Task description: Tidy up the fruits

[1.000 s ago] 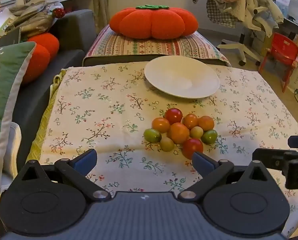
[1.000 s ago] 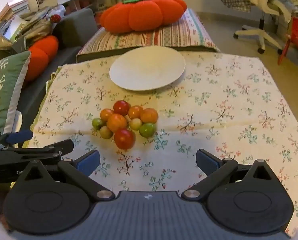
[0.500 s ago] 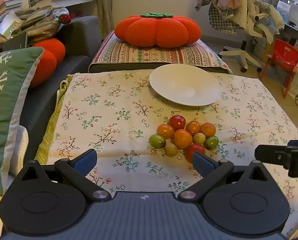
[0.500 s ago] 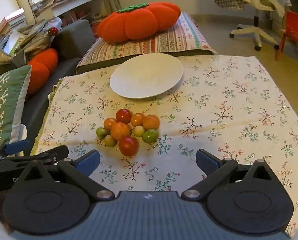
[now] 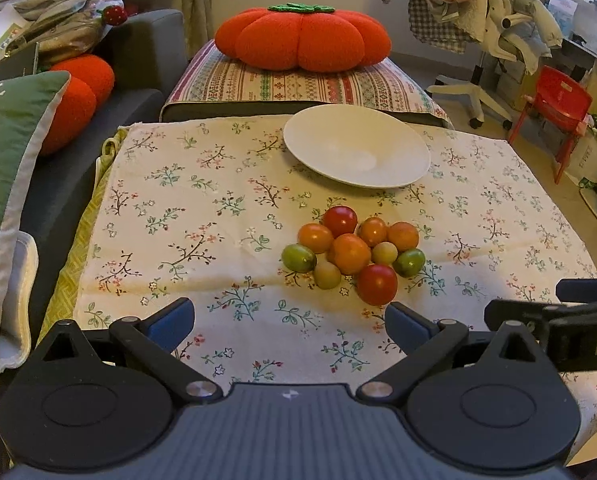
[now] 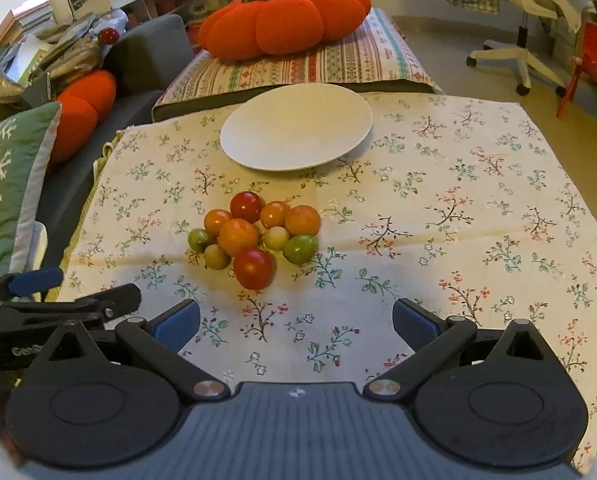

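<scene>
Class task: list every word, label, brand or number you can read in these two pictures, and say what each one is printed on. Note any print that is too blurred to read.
"DA", cut off by the frame edge: on the right gripper, seen in the left wrist view.
"Gen", with further letters hidden: on the left gripper, seen in the right wrist view.
Books and papers on the shelf: print too small and blurred to read.
White plate and tomatoes: no text.

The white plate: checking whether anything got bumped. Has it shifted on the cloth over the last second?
No. The white plate sits by the same printed sprigs at the far edge of the tablecloth; only the cameras moved.
</scene>
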A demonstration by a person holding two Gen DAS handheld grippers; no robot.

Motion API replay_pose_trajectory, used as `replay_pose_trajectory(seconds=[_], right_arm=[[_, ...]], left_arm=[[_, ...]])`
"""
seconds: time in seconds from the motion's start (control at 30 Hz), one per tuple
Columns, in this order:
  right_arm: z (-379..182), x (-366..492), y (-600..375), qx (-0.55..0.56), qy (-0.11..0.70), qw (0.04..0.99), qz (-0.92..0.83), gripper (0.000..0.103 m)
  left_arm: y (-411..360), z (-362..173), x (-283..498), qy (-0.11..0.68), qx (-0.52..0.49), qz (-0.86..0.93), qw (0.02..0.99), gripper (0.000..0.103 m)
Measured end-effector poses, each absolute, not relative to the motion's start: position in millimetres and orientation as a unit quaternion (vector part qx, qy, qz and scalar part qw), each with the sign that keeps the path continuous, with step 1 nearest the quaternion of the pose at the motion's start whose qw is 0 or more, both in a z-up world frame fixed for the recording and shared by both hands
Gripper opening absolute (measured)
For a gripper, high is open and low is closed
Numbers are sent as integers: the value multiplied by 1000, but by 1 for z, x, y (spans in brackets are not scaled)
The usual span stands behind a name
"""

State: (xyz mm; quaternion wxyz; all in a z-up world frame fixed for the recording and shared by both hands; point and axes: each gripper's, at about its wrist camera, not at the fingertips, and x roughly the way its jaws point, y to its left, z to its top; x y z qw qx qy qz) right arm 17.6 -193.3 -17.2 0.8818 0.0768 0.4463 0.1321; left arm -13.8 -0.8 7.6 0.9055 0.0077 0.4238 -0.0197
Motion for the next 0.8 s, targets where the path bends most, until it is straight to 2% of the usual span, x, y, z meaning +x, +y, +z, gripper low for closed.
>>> replay_pose_trajectory(seconds=[0.23,0.47,0.8], right_arm=[[-19,18,-192,60,441,886,129,102],[-19,22,-190,51,432,891,131,95],[-18,19,-189,49,430,892,133,95]], left_arm=[[2,6,-12,427,9,-16,904,88],[4,4,-9,429,10,-11,903,88],[3,2,-10,429,16,-14,903,88]])
